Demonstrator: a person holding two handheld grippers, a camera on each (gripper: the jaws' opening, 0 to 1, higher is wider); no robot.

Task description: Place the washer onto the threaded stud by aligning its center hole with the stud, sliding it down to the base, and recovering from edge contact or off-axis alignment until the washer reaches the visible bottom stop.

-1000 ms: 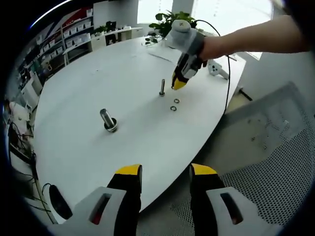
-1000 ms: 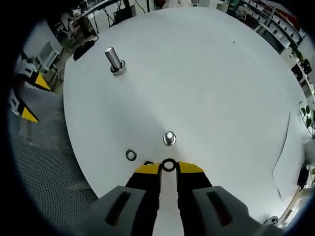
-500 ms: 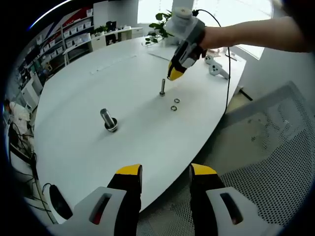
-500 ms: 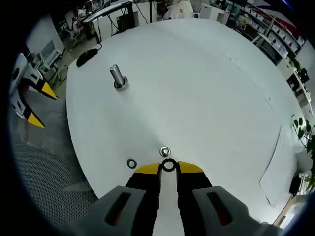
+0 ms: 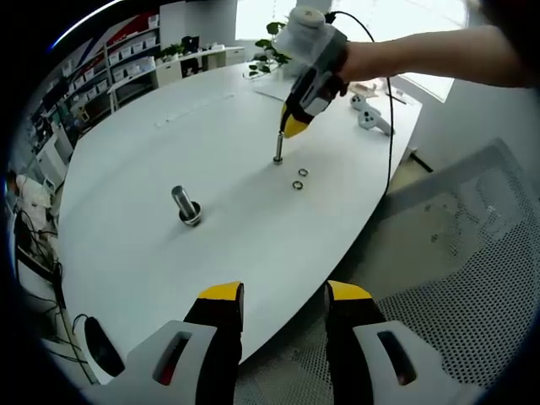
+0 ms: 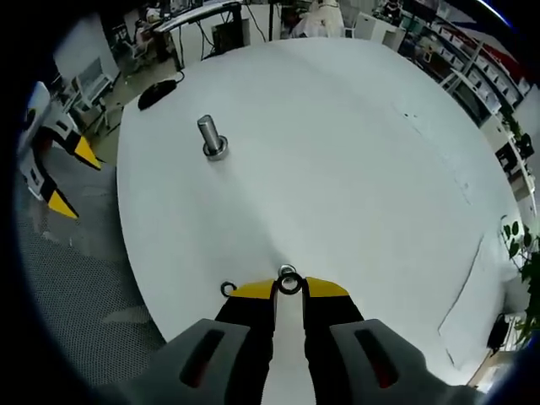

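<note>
The right tongs (image 6: 289,288) are closed on a small dark washer (image 6: 289,285), which sits pinched between the two yellow tips. In the right gripper view the washer is just at the top of the thin threaded stud (image 6: 288,272), whose bright end shows directly beyond it; I cannot tell if the hole is already over the stud or only beside it. In the left gripper view the same right tongs (image 5: 292,128) come down from above, held by a person's hand (image 5: 364,76), and their yellow tip is right at the top of the thin stud (image 5: 278,150), which stands upright on the white desk (image 5: 152,126). Two more washers (image 5: 300,179) lie flat on the desk near the base of this stud, close to each other, toward the desk edge; in the right gripper view one spare ring (image 6: 228,288) shows just beside the left yellow tip. A thicker stud (image 5: 186,205) with a wide round base stands well apart from the thin one, and the right gripper view shows it (image 6: 212,137) far up on the desk. The left tongs (image 5: 283,296) are held low beyond the desk edge, the two jaws apart with a clear gap and nothing between them. A dark cable (image 5: 390,135) hangs over the far edge of the desk.
</note>
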